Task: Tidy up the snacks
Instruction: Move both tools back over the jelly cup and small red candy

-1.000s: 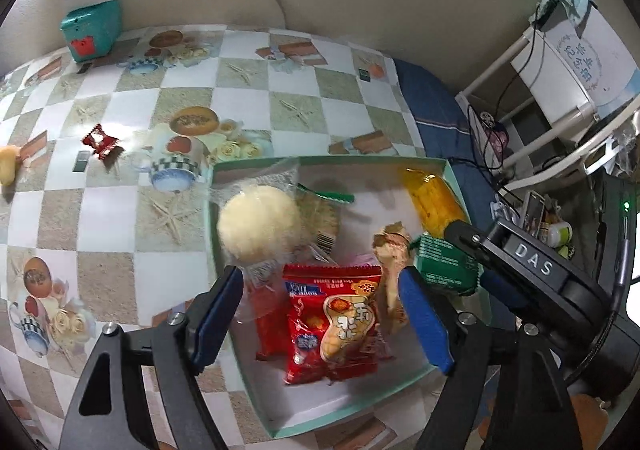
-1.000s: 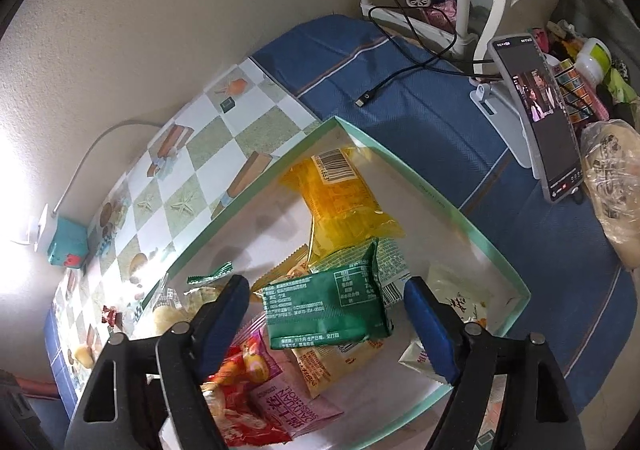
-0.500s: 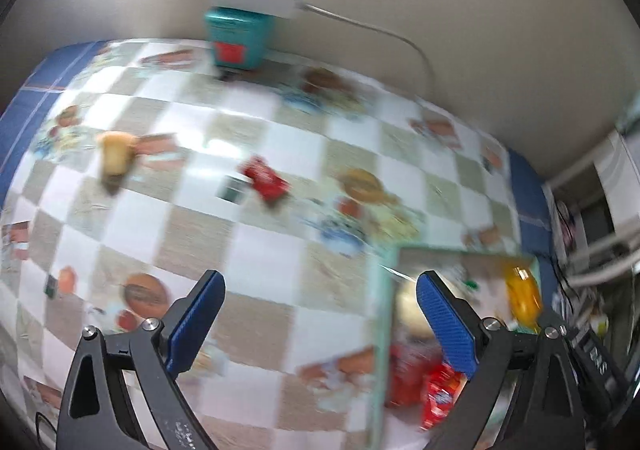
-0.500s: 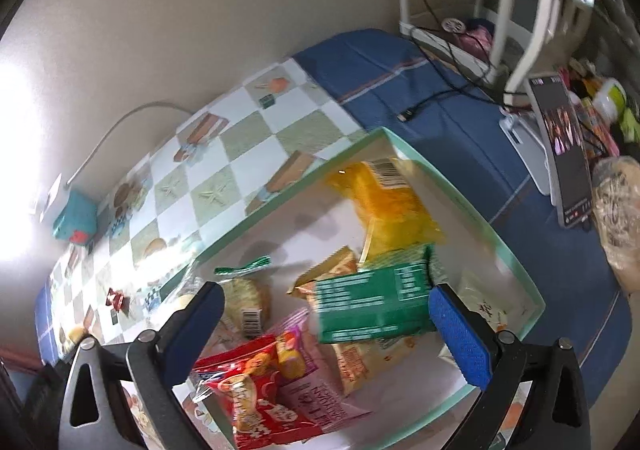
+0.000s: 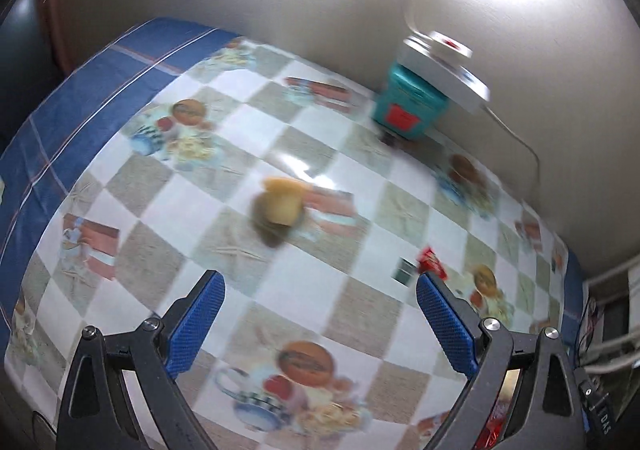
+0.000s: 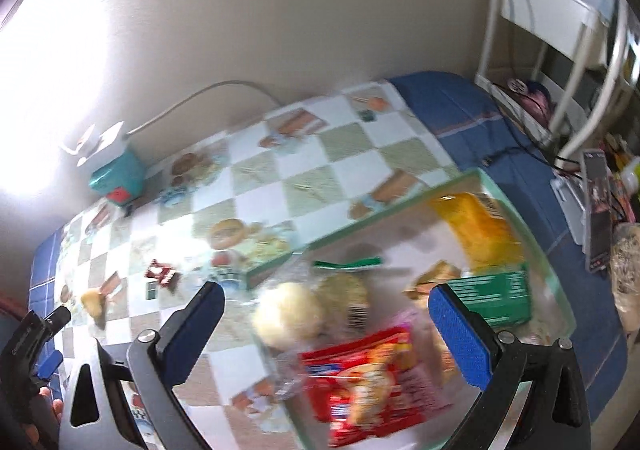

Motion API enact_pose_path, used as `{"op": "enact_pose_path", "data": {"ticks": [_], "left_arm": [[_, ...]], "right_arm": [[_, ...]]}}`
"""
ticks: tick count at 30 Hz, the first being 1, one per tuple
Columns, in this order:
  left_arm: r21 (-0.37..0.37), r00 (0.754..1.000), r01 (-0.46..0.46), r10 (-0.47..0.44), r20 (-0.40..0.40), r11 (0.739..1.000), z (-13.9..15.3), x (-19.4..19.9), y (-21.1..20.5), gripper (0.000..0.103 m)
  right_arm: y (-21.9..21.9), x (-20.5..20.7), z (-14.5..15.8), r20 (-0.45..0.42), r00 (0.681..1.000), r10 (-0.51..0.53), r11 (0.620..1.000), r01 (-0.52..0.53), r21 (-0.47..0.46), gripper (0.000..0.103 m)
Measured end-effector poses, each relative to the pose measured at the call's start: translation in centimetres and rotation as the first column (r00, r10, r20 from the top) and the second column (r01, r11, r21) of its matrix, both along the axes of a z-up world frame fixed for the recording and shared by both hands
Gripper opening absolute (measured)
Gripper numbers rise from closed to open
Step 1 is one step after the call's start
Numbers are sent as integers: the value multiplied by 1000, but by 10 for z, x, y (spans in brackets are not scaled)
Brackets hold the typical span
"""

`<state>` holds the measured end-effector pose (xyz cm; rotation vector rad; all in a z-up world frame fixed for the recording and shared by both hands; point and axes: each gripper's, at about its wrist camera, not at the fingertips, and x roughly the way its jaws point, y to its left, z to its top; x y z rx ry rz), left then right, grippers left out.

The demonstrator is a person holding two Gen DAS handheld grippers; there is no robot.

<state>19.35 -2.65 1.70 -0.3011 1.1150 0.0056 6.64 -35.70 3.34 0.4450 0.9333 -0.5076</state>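
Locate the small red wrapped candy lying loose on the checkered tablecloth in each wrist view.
Left wrist: red candy at right of centre, just above the right blue finger pad.
Right wrist: red candy at lower left, left of the box's corner.
Shared landmark: teal box against the wall.

From my right wrist view the box (image 6: 400,205) sits on the table (image 6: 304,177), snack packs (image 6: 360,374) inside it. Left of the box lie a candy (image 6: 161,274) and a bun (image 6: 93,300); behind it, at the wall, a power strip (image 6: 102,139).
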Motion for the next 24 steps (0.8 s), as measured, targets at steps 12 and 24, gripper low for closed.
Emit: {"op": "enact_pose_path", "data": {"ticks": [12,24], "left_arm": [[-18,986,-167,166,-19,986,-19,11,87,97],[15,982,-182,181,58,983,-18,11,104,97]], "right_arm": [[86,46,-9,29,988,150,989,-150,-10,103],[145,82,-34,41,965,260,965,-261,18,103]]}}
